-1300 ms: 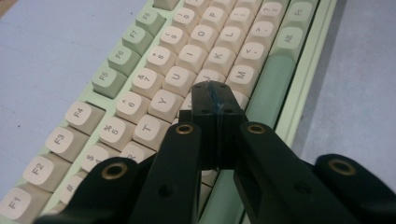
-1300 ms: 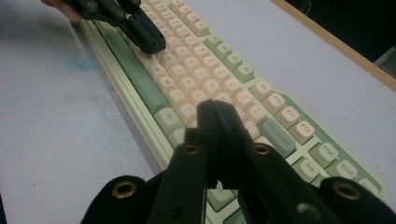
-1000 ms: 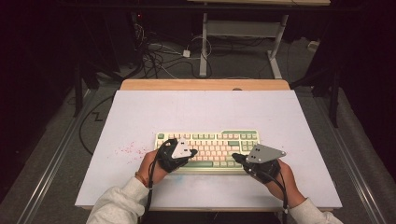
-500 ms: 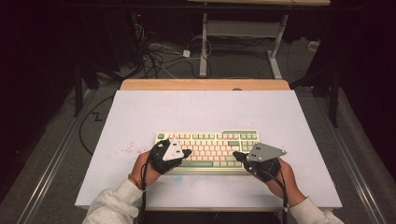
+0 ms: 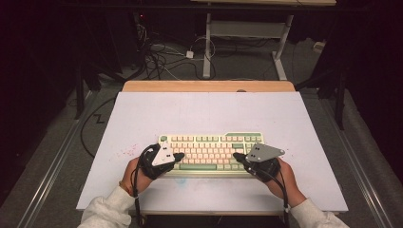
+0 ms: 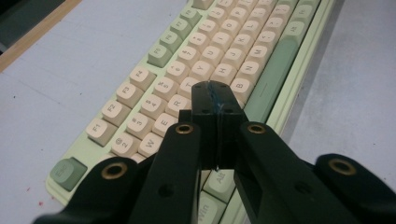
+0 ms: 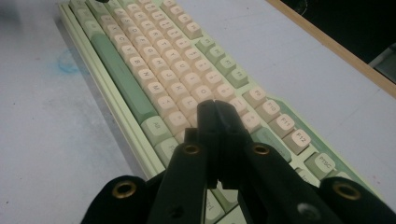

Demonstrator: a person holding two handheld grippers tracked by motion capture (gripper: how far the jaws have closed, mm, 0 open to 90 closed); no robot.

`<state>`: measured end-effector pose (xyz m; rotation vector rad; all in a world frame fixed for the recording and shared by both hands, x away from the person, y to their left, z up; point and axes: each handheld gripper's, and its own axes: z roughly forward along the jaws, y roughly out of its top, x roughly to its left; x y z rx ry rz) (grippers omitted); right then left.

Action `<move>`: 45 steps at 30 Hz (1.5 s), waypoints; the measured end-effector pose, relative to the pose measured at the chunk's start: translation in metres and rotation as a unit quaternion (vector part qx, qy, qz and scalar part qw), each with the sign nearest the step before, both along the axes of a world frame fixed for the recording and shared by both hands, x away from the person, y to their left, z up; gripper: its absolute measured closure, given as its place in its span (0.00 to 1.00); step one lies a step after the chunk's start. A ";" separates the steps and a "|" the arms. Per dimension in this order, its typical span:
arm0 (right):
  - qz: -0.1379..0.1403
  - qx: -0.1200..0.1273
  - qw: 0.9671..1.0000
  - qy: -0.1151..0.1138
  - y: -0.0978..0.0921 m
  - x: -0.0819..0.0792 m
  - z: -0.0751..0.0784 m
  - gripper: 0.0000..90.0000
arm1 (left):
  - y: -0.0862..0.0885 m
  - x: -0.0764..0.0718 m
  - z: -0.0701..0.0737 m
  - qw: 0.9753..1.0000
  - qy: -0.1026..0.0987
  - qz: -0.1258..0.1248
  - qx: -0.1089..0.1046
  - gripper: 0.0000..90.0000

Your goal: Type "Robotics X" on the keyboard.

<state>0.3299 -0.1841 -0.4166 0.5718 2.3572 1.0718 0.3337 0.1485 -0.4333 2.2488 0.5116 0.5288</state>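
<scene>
Pale green keyboard (image 5: 211,151) with cream keys lies flat under the clenched left tool (image 5: 177,156) and right tool (image 5: 236,157).

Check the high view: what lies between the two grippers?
In the high view, the middle rows of the cream-and-green keyboard lie between the left gripper and right gripper, nothing else.

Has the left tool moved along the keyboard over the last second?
Yes. In the high view the left tool has slid a little toward the left end of the keyboard, which has not shifted on the table.
</scene>
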 end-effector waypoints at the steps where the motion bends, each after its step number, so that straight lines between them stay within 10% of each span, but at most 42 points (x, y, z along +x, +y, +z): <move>1: 0.001 -0.001 1.000 -0.001 0.001 0.001 0.000 1.00 | 0.002 -0.001 0.000 1.000 -0.001 0.002 0.000 0.97; 45: 0.007 -0.084 0.996 0.038 0.068 0.058 -0.030 1.00 | 0.033 -0.012 -0.010 1.000 0.014 0.021 0.007 0.98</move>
